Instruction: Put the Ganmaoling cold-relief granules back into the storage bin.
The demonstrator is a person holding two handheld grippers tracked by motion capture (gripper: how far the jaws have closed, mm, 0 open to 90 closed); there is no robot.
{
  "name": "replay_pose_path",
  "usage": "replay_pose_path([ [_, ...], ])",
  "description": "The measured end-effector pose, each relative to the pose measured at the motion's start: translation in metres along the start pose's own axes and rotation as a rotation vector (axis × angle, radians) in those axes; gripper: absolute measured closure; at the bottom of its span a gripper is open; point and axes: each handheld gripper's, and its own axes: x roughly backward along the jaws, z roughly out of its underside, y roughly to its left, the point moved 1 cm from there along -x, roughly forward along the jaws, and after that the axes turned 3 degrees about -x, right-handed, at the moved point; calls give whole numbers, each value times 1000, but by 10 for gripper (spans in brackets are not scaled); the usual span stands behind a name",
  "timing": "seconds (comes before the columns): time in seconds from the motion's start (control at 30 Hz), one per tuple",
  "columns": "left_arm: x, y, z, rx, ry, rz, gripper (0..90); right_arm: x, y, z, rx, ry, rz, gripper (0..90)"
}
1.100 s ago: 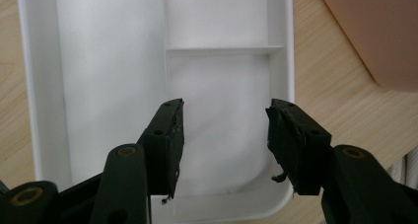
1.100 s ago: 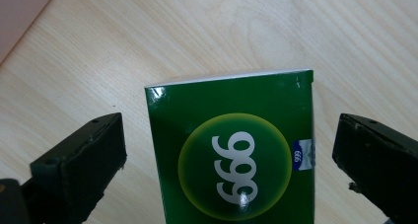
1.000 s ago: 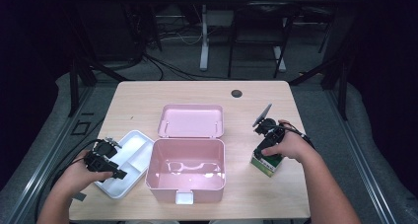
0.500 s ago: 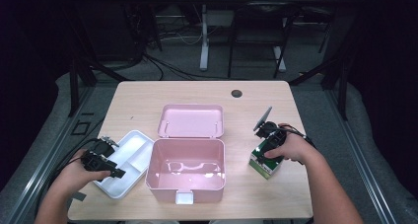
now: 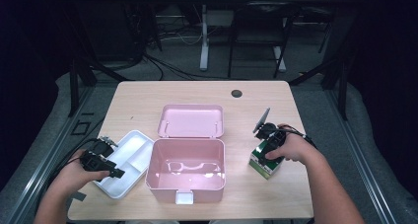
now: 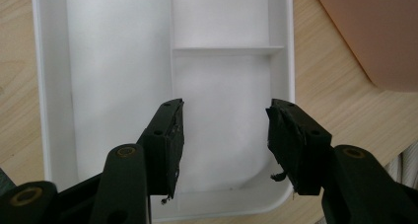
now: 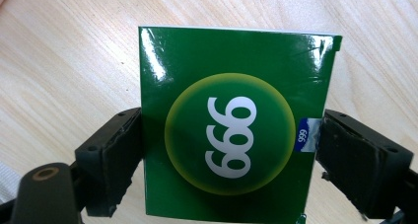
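Right gripper [image 7: 229, 150]: fingers [image 7: 116, 160] spread about the width of the green box [image 7: 231, 120], one on each side face. Left pad looks to touch the box edge; right pad is at the edge by the small blue label, contact uncertain. Cannot tell whether the grip is loaded, so I log it as closing on the box, not yet a confirmed hold.

Box sits on the counter [image 5: 305, 194] at the right, just beside the right hand [image 5: 291, 147] and well apart from the pink case [image 5: 185, 172]. In the high view it stands slightly skewed to the counter edge.

Left gripper [image 6: 224, 135]: fingers [image 6: 167, 135] wide open, nothing between them, hovering over the near end of the white tray [image 6: 49, 110]. Tray lies left of the case, touching or nearly touching its wall. Both compartments under the gripper look empty.

Case is open, lid [image 5: 191, 120] laid back flat behind it, interior bare.

Step in hand, judged: grasp the box, likely for the case.
- Close squarely on the flat faces, pads at mid-height, so the glossy card does not slip or twist.
- Squeeze only enough to hold; thin card will dent.
- Lift straight up before moving across.
- Clear the case's near wall, then lower flat.
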Motion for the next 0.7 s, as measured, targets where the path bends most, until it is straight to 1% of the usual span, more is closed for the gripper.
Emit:
replay_pose_path([
  [0.03,0,0,0,0,0,0,481,-2,0,0,-5,-22,-2,146],
  [0.47,-1,-1,0,0,2,-2,481,-1,-1,0,-1,-21,-7,153],
  [0.5,-1,-1,0,0,2,-2,481,1,-1,0,-3,2,-9,154],
  [0.6,-1,-1,0,-1,5,-2,481,2,-1,1,-4,10,-5,154],
  [0.63,-1,-1,-1,-3,5,0,481,0,-2,2,-3,-14,1,155],
  [0.7,-2,-1,-1,-2,4,3,481,1,-2,3,-6,-13,-1,156],
])
